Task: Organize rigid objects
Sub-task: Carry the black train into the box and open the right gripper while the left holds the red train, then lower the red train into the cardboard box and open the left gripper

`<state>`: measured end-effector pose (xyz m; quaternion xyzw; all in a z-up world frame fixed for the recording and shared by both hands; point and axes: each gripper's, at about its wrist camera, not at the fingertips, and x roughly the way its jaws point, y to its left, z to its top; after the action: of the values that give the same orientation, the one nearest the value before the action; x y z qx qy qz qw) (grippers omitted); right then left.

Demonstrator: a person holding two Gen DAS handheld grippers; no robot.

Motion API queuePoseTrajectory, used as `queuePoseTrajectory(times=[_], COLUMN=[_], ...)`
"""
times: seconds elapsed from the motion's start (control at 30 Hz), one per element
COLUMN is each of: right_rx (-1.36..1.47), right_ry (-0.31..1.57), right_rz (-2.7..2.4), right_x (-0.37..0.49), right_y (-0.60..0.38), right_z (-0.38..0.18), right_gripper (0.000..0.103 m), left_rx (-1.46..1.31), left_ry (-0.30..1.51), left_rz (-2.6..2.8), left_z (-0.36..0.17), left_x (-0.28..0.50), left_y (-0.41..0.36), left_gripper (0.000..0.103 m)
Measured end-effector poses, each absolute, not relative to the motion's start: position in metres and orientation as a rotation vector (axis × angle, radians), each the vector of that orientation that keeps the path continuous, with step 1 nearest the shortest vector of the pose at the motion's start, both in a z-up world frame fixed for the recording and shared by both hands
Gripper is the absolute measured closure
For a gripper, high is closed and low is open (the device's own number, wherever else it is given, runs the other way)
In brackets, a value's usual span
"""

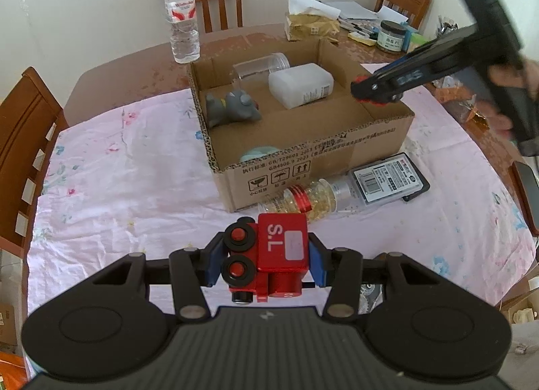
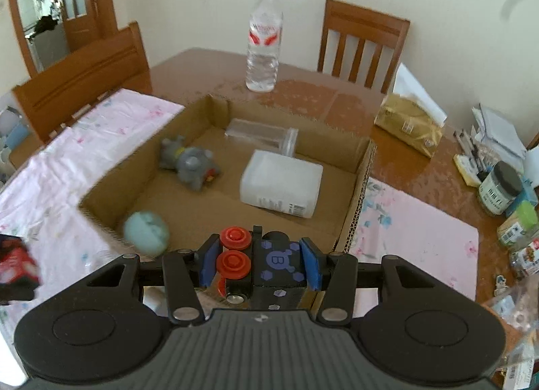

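A: Left gripper (image 1: 266, 263), lower centre of its view — what do the fingers hold?
B: They are closed on a red toy train (image 1: 269, 255) marked "S.L", above the pink cloth (image 1: 118, 188) on the tabletop.
A: And the right gripper (image 2: 257, 263)?
B: Its fingers clamp a black toy train (image 2: 269, 262) with red wheels, over the near edge of the cardboard box (image 2: 360, 194).
A: Box contents?
B: A grey figure (image 2: 190, 164), a white container (image 2: 281, 183), a clear jar (image 2: 266, 137) and a pale blue ball (image 2: 146, 230) — a water bottle (image 2: 264, 43) stands behind the box.
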<state>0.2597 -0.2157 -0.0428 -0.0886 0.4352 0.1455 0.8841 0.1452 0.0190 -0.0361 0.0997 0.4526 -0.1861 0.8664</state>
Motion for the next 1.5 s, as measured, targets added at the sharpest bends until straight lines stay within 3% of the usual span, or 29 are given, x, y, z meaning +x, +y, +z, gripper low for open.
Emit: queuePoseTrajectory(times=[0.07,0.13,0.2,0.73,1.13,1.17,1.2,1.23,1.3,1.5], right_rx=[-0.167,-0.138,-0.111,-0.072,-0.004,-0.002,-0.002,-0.001,0.002,-0.009], right_ry=[0.917,0.919,0.886,0.893,0.928,0.931,0.932,0.934,0.937,0.950], right_rz=[0.293,0.284,0.274,0.090,0.020,0.016,0.012,0.008,0.007,0.007], right_x=[0.266,0.267,0.261,0.190,0.156,0.154,0.152,0.151,0.149,0.146], right_y=[-0.217,-0.222,-0.226,-0.239,-0.257,-0.258,-0.259,-0.260,-0.261,-0.259], right_z=[-0.051,-0.053,-0.049,-0.037,-0.046,-0.047,-0.047,-0.048,-0.049,-0.054], right_gripper=[0.043,0.010,0.000,0.000,0.000,0.000,0.000,0.000,0.000,0.000], left_rx=[0.205,0.201,0.202,0.232,0.247,0.246,0.249,0.251,0.245,0.225], left_ry=[0.947,0.946,0.945,0.865,0.914,0.915,0.908,0.894,0.864,0.826], left_rz=[-0.386,-0.383,-0.383,-0.498,-0.526,-0.520,-0.508,-0.497,-0.454,-0.440], left_z=[-0.034,-0.033,-0.032,-0.007,-0.059,-0.061,-0.062,-0.062,-0.059,-0.044], left_x=[0.146,0.148,0.150,0.219,0.285,0.288,0.291,0.293,0.293,0.276], left_y=[0.020,0.021,0.020,-0.033,-0.096,-0.097,-0.098,-0.098,-0.095,-0.080], left_gripper=[0.055,0.055,0.055,0.055,0.054,0.053,0.044,0.028,0.009,0.008])
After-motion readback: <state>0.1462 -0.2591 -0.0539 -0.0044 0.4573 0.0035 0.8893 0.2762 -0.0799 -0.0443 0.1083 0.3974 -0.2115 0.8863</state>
